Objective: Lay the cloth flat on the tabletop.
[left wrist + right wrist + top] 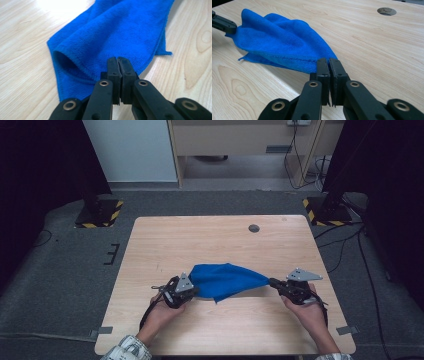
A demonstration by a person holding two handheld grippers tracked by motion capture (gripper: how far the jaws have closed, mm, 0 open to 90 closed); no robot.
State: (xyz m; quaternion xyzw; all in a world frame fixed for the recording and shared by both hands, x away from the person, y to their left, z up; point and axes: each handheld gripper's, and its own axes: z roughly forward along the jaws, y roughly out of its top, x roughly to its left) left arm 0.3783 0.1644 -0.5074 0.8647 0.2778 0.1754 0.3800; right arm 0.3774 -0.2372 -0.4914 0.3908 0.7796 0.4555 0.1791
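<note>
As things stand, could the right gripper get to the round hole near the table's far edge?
Probably not without letting go first. The right gripper is shut on a corner of the blue cloth, which the left gripper pinches at the other end. The bare wood up to the hole leaves the way free otherwise.

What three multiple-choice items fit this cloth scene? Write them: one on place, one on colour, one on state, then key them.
1. Where is the cloth?
A. between the two grippers, over the table
B. on the floor
C. beside the round hole

2. What colour is the cloth?
A. red
B. blue
C. white

3. How do the jaws of the left gripper and right gripper stand?
A. both wide open
B. only the left closed
C. both closed on the cloth's edge

Key: 1 A, the high view shows it stretched from one gripper to the other; 2 B, it is blue in all views; 3 C, each gripper view shows jaws pressed together on the hem.
</note>
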